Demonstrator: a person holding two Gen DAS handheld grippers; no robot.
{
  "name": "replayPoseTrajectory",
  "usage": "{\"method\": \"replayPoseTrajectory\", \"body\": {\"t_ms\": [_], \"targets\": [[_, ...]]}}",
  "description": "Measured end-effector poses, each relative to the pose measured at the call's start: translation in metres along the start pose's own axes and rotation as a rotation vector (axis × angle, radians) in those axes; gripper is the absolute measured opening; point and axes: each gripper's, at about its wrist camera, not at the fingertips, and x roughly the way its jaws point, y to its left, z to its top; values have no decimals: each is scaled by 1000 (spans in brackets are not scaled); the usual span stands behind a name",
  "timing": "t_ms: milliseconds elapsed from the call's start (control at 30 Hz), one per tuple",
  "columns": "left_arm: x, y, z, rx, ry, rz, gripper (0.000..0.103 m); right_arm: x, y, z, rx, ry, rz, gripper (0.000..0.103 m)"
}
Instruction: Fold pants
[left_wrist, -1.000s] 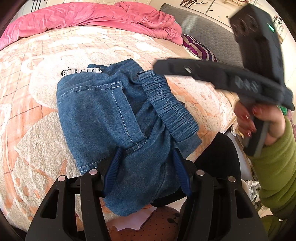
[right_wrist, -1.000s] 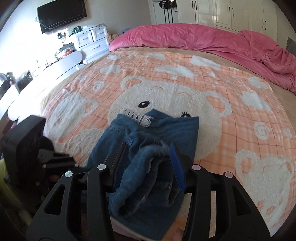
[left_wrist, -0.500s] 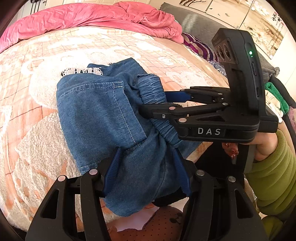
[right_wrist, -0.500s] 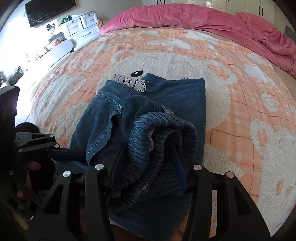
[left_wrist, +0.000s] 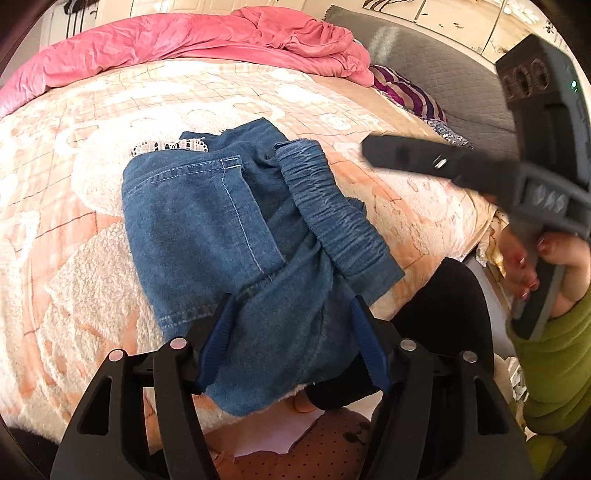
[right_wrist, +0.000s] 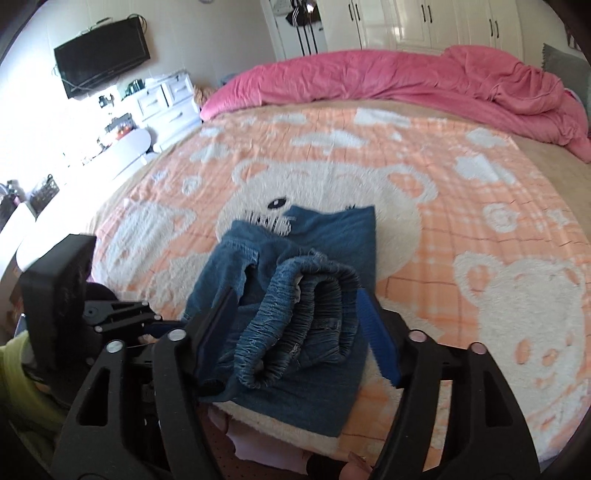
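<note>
The blue denim pants (left_wrist: 229, 229) lie folded in a bundle on the near edge of the bed, the elastic waistband (left_wrist: 328, 206) on top to the right. They also show in the right wrist view (right_wrist: 317, 280), the waistband (right_wrist: 306, 321) bunched up in front. My left gripper (left_wrist: 291, 339) is open, its blue pads on either side of the pants' near hem. My right gripper (right_wrist: 299, 325) is open around the waistband; in the left wrist view it (left_wrist: 373, 151) is blurred, raised to the right of the pants.
The bed carries an orange and white bear blanket (right_wrist: 443, 192). A pink duvet (right_wrist: 406, 77) lies crumpled along the far side. A striped cushion (left_wrist: 410, 96) and grey headboard (left_wrist: 436, 70) are at the right. A white dresser (right_wrist: 162, 99) and wall TV (right_wrist: 101, 55) stand beyond the bed.
My right gripper has let go of the waistband and pulled up and back, away from the pants. The waistband has dropped onto the bundle. The left gripper has stayed put.
</note>
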Motion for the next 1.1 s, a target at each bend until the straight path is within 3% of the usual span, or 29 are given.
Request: {"method": "replayPoseTrajectory", "body": {"t_ms": [267, 367, 600, 800, 867, 1100], "targets": [[-33, -3, -9, -37, -45, 8, 66, -30, -2, 4, 2, -68, -30, 74], [-46, -3, -11, -56, -69, 28, 77, -37, -5, 3, 10, -88, -34, 77], [-61, -10, -1, -75, -103, 72, 80, -50, -8, 0, 22, -117, -42, 84], [-68, -19, 10, -55, -132, 109, 87, -58, -13, -2, 28, -137, -62, 89], [-67, -20, 14, -56, -136, 128, 94, -59, -17, -4, 34, -141, -67, 89], [-57, -15, 26, -67, -131, 179, 96, -49, -30, -8, 62, -129, -83, 92]]}}
